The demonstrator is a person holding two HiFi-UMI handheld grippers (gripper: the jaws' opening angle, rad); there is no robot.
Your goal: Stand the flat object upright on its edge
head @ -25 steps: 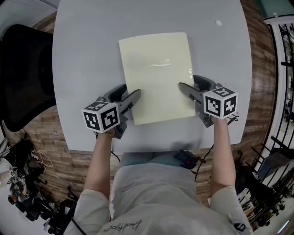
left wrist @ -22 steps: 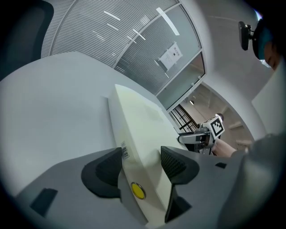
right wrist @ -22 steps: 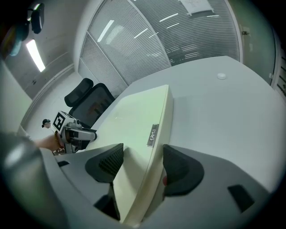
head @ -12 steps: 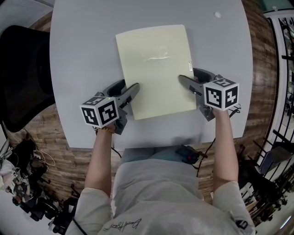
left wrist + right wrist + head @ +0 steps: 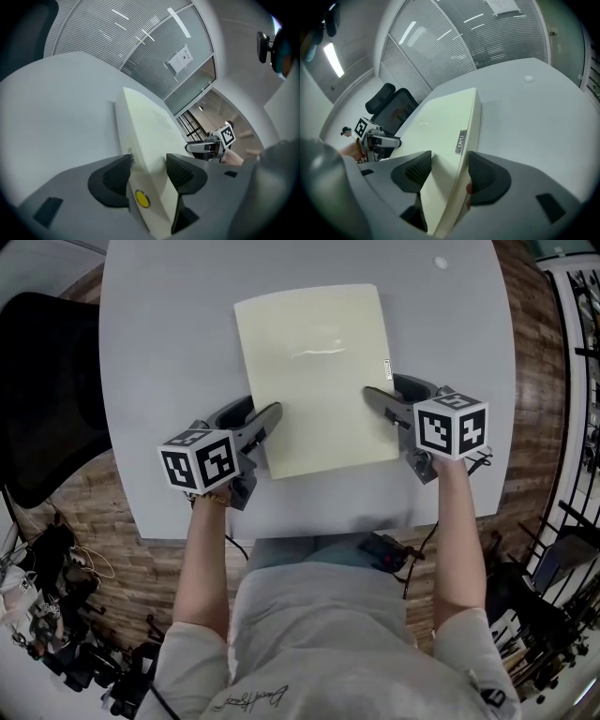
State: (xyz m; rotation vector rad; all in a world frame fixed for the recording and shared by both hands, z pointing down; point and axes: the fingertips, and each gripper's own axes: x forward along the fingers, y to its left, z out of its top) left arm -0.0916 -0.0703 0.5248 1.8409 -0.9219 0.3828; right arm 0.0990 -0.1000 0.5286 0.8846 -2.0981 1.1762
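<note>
Jaws just narrowing, unclamped; left gripper (image 5: 263, 406), right gripper (image 5: 379, 384) straddle cream rectangular board's (image 5: 314, 362) sides; white disc (image 5: 441, 262), grey worktop's (image 5: 159, 352) far-right corner.

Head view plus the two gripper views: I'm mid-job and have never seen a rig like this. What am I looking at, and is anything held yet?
No robot arm here: a person holds a two-jaw gripper in each hand. The top-down picture comes from a camera on the person's head; the other two cameras ride on the grippers, looking along their jaws. On the grey table a pale cream flat rectangular slab lies flat, not yet stood up, with a small white disc near the far rim. The left gripper and right gripper each straddle one side edge of the slab. Their jaws have just been closing on it, but whether the pads already press I cannot tell.
</note>
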